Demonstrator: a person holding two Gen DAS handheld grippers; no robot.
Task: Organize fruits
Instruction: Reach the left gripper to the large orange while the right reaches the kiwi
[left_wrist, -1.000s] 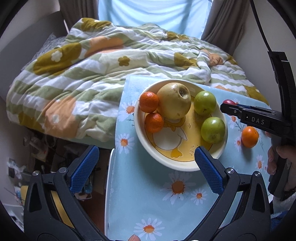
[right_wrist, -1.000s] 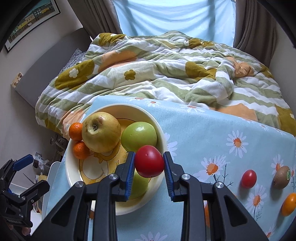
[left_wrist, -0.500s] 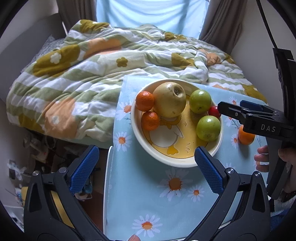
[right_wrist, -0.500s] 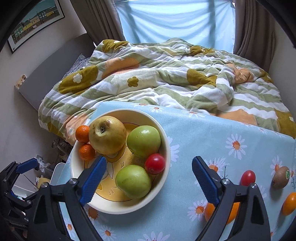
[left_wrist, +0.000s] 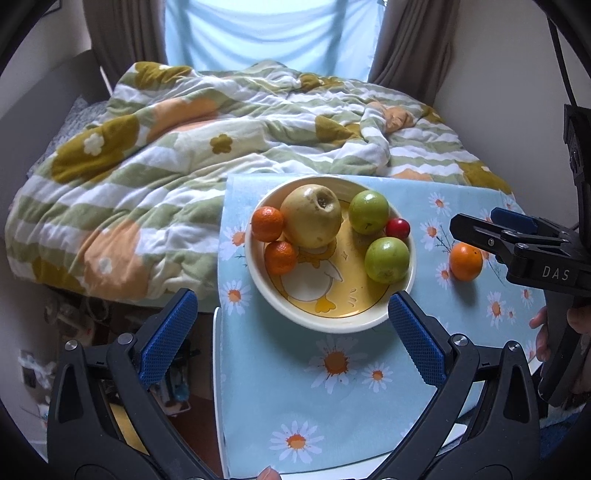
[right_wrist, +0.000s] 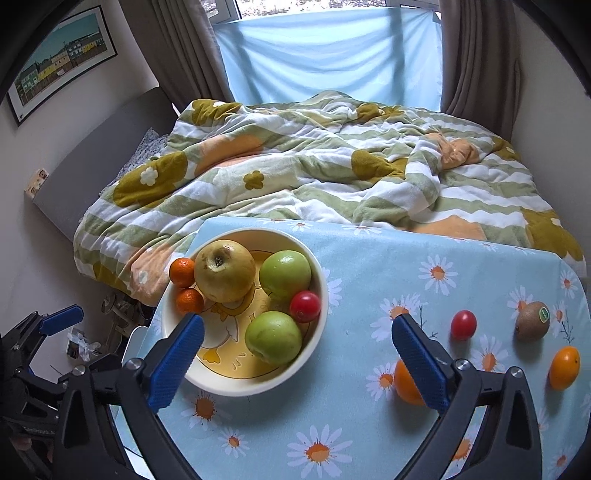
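A cream bowl (right_wrist: 321, 277) with a duck print sits on the daisy tablecloth (right_wrist: 369, 424). It holds a yellow apple (right_wrist: 224, 270), two green apples (right_wrist: 285, 274), two small mandarins (right_wrist: 182, 272) and a red tomato (right_wrist: 305, 306). The bowl also shows in the left wrist view (left_wrist: 369, 325). My right gripper (right_wrist: 293, 360) is open and empty, above the bowl's near right side. My left gripper (left_wrist: 291, 325) is open and empty, in front of the bowl. On the cloth right of the bowl lie an orange (right_wrist: 406, 384), a red tomato (right_wrist: 463, 324), a kiwi (right_wrist: 532, 320) and another orange (right_wrist: 564, 367).
A bed with a flowered green and white blanket (right_wrist: 314, 173) lies just behind the table. The table's left edge (left_wrist: 218, 369) drops to a cluttered floor. The right gripper (left_wrist: 524, 240) shows at the right of the left wrist view, above an orange (left_wrist: 465, 261).
My right gripper opened and let the red tomato go into the bowl, then drew back and up. The left gripper also drew back slightly.
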